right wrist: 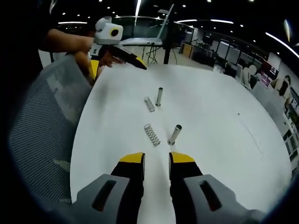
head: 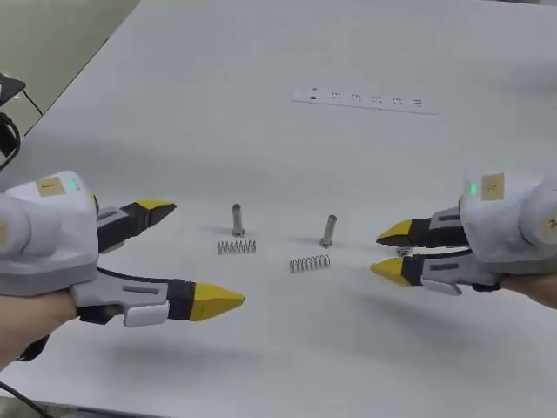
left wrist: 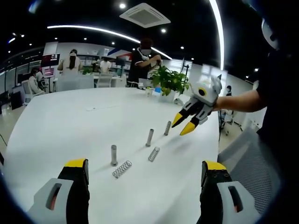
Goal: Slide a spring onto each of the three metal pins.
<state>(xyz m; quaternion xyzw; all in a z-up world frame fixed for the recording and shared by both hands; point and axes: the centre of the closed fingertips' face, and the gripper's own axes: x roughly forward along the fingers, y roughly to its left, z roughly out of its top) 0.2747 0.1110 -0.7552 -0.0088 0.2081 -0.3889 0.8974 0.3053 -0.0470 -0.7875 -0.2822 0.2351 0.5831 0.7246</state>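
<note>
Two bare metal pins stand upright mid-table, the left pin (head: 237, 219) and the middle pin (head: 328, 231). A loose spring (head: 237, 246) lies just in front of the left pin, and a second spring (head: 310, 262) lies in front of the middle one. A third pin (left wrist: 167, 128) stands close by the tips of my right gripper (head: 387, 251), which is narrowly open with nothing held. My left gripper (head: 196, 252) hovers left of the pins, wide open and empty. Whether the third pin carries a spring I cannot tell.
A white power strip (head: 361, 99) lies flat at the far side of the table. A mesh chair (right wrist: 42, 121) stands at the near table edge. People and a potted plant (left wrist: 170, 79) are beyond the far end.
</note>
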